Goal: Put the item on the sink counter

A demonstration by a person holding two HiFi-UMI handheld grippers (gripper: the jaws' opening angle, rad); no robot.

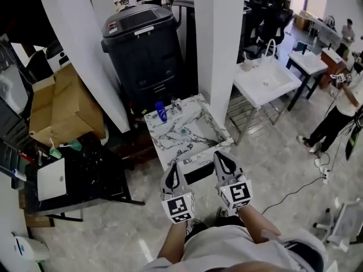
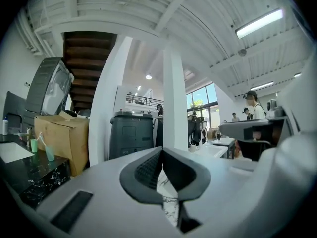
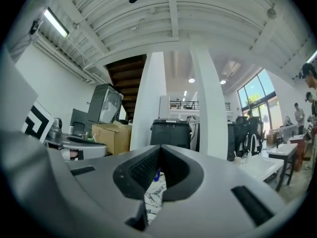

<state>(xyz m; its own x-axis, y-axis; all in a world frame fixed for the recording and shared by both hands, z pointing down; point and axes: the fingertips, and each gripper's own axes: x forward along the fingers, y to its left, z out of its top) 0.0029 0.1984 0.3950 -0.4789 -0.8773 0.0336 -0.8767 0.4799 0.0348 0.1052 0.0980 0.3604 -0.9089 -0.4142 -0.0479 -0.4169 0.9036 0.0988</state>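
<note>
Closed, empty left gripper (image 1: 174, 167) and right gripper (image 1: 222, 157) before marble sink counter (image 1: 161, 142)

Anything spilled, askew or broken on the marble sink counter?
Nothing stands out. The marble sink counter looks intact, no spill visible; a small blue item sits by the faucet. The left gripper and right gripper are shut, empty.

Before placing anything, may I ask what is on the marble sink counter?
A blue bottle and a tap stand at its back; the left gripper and right gripper overlap its near edge.
</note>
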